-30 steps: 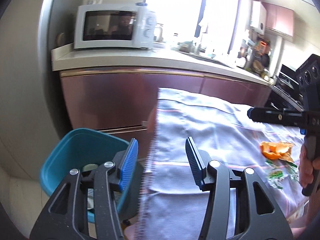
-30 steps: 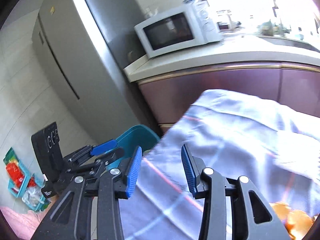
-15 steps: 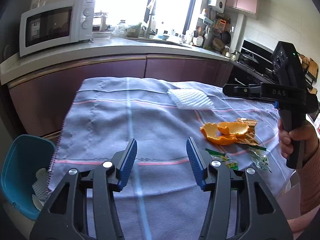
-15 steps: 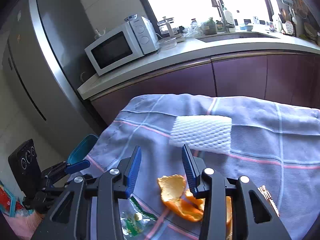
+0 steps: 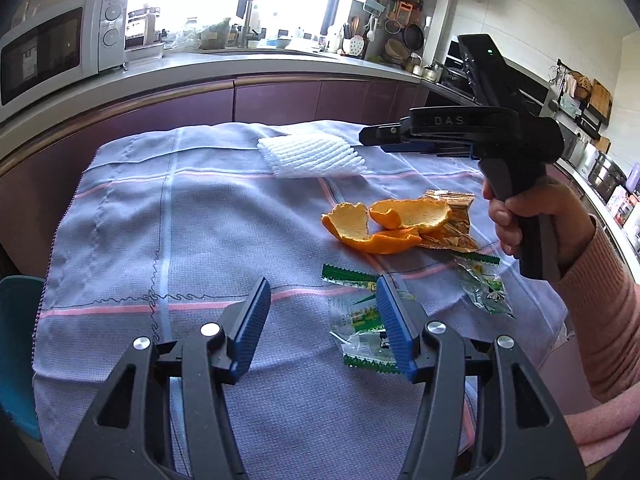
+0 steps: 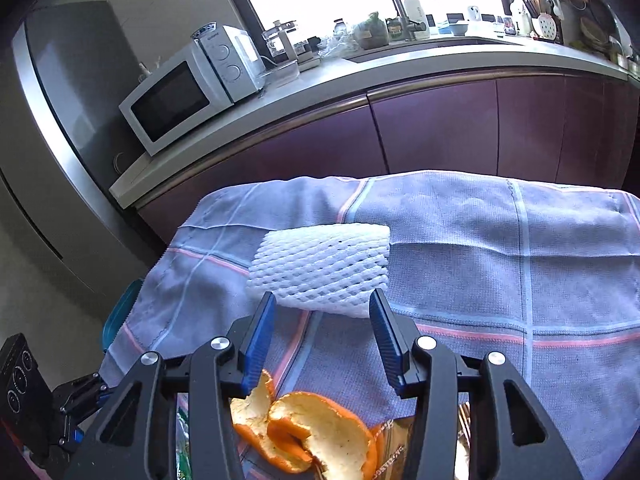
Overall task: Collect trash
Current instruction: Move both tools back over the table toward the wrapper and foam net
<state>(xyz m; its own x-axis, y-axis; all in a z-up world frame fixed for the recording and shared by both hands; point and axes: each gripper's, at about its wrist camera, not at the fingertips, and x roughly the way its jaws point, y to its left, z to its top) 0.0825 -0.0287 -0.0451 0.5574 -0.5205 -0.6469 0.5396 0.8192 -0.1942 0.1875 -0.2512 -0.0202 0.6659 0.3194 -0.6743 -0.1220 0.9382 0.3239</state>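
Note:
On the checked lilac cloth (image 5: 200,220) lie orange peel (image 5: 384,224), a gold wrapper (image 5: 452,220), two green-and-clear wrappers (image 5: 360,320) (image 5: 480,280) and a white foam net (image 5: 312,156). My left gripper (image 5: 321,280) hovers over the near wrapper, jaws opening, nothing pressed between them. My right gripper (image 5: 372,141), held by a hand in a pink sleeve (image 5: 600,320), hangs above the peel. In the right wrist view the right gripper (image 6: 323,296) is opening and empty, the foam net (image 6: 320,264) just beyond its tips and the peel (image 6: 312,432) under it.
A teal bin (image 5: 16,352) stands low at the table's left edge, also the teal bin (image 6: 120,312) in the right wrist view. Behind the table run purple cabinets (image 6: 440,128), a counter with a microwave (image 6: 180,96), and a steel fridge (image 6: 52,140).
Both grippers swung from the bin side to the right, over the cloth. The peel, wrappers and foam net came into view. Both pairs of jaws stand a little wider.

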